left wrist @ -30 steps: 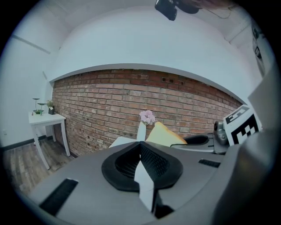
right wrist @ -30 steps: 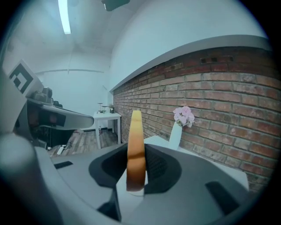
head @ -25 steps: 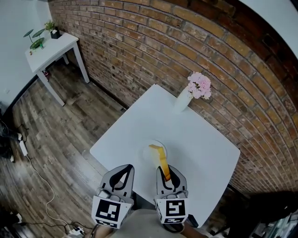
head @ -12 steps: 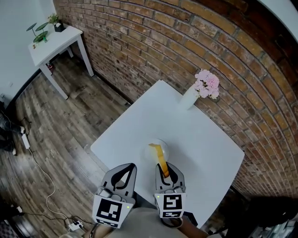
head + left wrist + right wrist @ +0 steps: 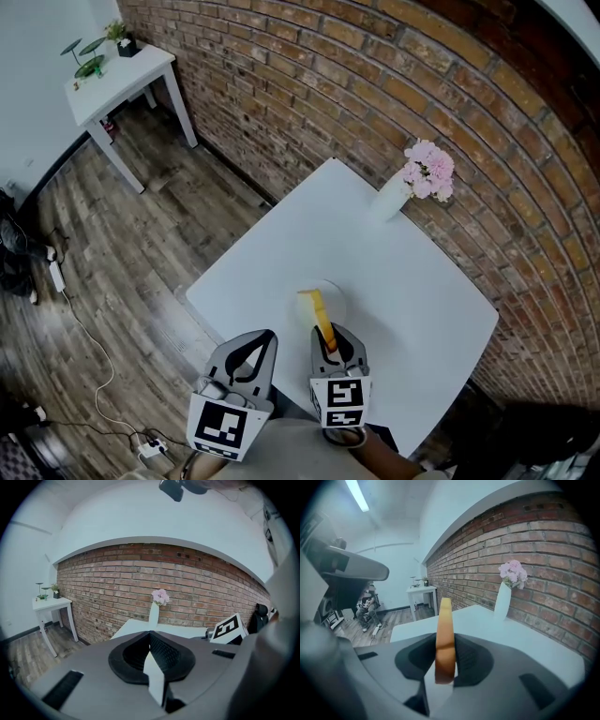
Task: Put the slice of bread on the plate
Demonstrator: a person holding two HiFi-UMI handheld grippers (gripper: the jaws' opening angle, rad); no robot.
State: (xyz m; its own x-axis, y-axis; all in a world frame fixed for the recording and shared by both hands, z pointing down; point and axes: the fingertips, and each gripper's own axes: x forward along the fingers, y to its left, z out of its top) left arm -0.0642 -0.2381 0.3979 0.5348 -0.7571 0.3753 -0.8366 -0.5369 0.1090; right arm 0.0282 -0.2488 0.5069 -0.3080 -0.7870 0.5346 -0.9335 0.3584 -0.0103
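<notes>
A slice of bread (image 5: pixel 319 317) with a golden crust stands edge-on in my right gripper (image 5: pixel 335 337), which is shut on its lower end. In the right gripper view the slice (image 5: pixel 445 634) rises upright between the dark pads. It hangs just over the small white plate (image 5: pixel 338 296) near the front left of the white table (image 5: pixel 412 300); whether it touches the plate I cannot tell. My left gripper (image 5: pixel 263 336) sits beside it at the table's front edge, jaws together and holding nothing (image 5: pixel 150 634).
A white vase of pink flowers (image 5: pixel 417 180) stands at the table's far corner against the brick wall (image 5: pixel 309 84). A small white side table (image 5: pixel 122 75) with plants is far left on the wooden floor. A seated person (image 5: pixel 368 607) shows in the right gripper view.
My right gripper has sunk a little with the bread still in its grip, bringing the slice lower over the plate. The left gripper has stayed where it was.
</notes>
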